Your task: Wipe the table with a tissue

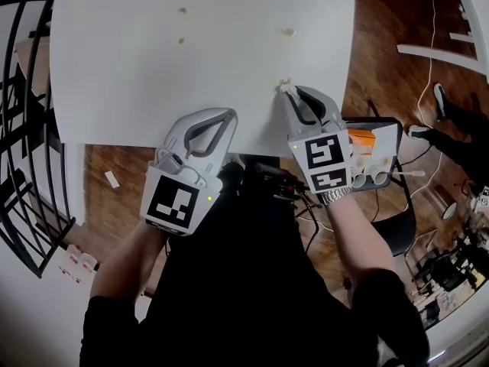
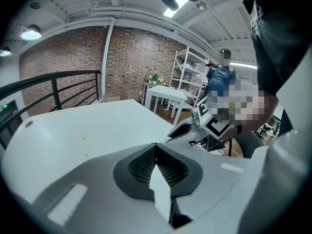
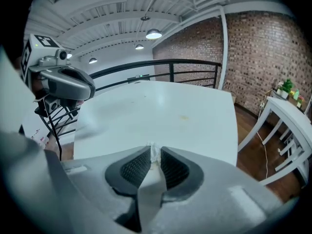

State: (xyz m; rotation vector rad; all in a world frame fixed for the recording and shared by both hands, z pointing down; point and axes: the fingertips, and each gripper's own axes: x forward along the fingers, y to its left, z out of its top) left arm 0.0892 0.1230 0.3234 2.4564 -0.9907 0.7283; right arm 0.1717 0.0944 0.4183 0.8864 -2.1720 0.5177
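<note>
While I hold both tools at the near edge of the white table (image 1: pixel 137 75), my right gripper (image 1: pixel 287 90) has its jaws pressed together on one small scrap of white tissue (image 3: pixel 153 151). The scrap pokes out a little past the tips and sits low over the tabletop, close to the near right corner; I cannot tell whether it touches the surface. My left gripper (image 1: pixel 231 115) is closed as well, pad against pad, with nothing between them. Its tip hangs just over the near edge, to the left of the right one and apart from it.

For markings, I can read only black-and-white square patterns, no words: the left cube (image 1: pixel 174 203) shows one such face in the head view, and the right cube (image 1: pixel 327 153) shows two, one above the other.

On the table I count three small yellowish spots (image 1: pixel 182 10). Two lie one behind the other toward the far edge, and the third lies alone nearer the right edge, beyond the tissue. One white slip (image 1: pixel 112 179) lies on the wooden floor (image 1: pixel 114 205) below the near left corner, and one black railing (image 1: pixel 19 128) runs past the left edge.
</note>
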